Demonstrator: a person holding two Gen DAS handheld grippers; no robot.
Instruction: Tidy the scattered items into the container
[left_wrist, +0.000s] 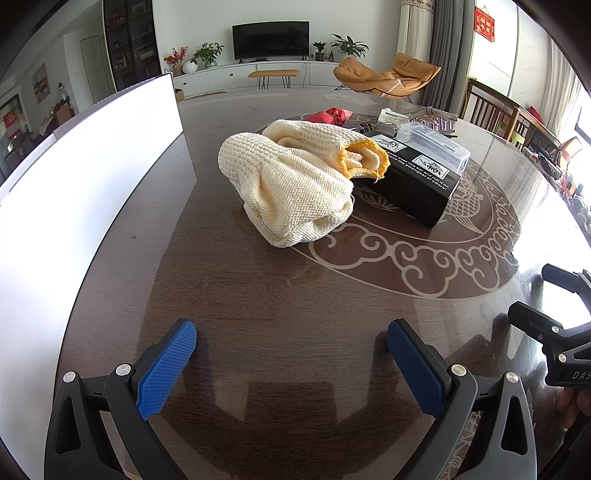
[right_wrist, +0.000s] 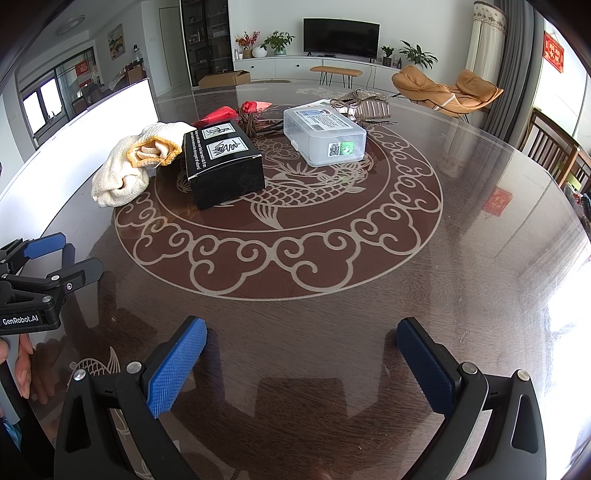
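Note:
A cream knitted cloth with a yellow edge (left_wrist: 295, 184) (right_wrist: 129, 166) lies on the dark round table, against a black box (left_wrist: 417, 181) (right_wrist: 221, 166). A clear plastic box with labels (left_wrist: 436, 146) (right_wrist: 325, 136) sits behind it. A red item (left_wrist: 330, 116) (right_wrist: 221, 112) and a brown woven item (right_wrist: 365, 105) lie further back. A large white container wall (left_wrist: 85, 184) (right_wrist: 92, 122) stands at the left. My left gripper (left_wrist: 291, 343) (right_wrist: 55, 254) is open and empty above the table, short of the cloth. My right gripper (right_wrist: 301, 343) is open and empty near the front edge.
The table (right_wrist: 314, 314) has a glass top with a fish and cloud pattern. Wooden chairs (right_wrist: 554, 147) stand at the right edge. A TV cabinet and an orange lounge chair (right_wrist: 443, 92) are beyond the table.

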